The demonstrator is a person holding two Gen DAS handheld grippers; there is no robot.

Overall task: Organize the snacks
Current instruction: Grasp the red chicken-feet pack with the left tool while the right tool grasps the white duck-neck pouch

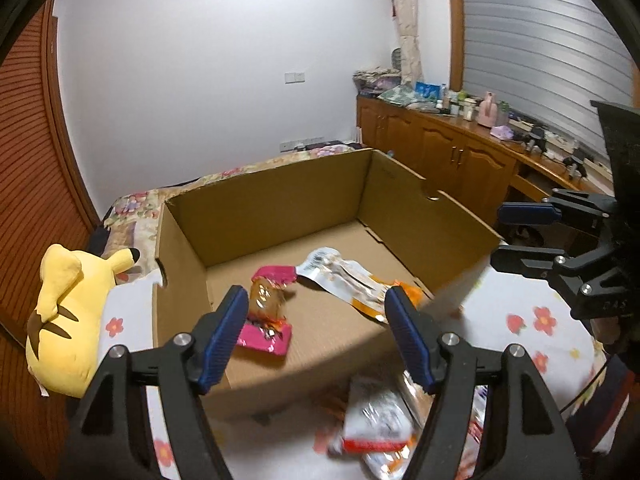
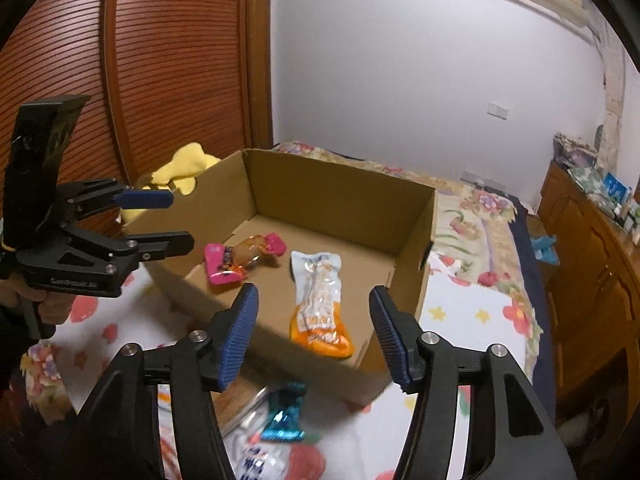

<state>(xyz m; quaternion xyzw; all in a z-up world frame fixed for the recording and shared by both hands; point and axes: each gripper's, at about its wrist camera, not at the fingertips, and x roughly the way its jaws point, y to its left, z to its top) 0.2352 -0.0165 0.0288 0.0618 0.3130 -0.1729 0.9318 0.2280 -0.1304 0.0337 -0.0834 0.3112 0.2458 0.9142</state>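
Inside the cardboard box point(image 2: 340, 196) lie a pink-ended snack point(image 2: 244, 258) and, beside it, an orange-and-white packet point(image 2: 320, 300). Just outside its near wall, on the bed point(image 1: 532, 320), lie more packets point(image 1: 380, 424). Left tongs point(image 1: 316, 336) and right tongs point(image 2: 314, 332) both gape wide, empty.

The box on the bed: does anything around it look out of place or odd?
A yellow plush toy lies against the box's left side; it is no snack. Several snack packets remain outside, on the bedsheet before the box. Nothing looks spilled or damaged.
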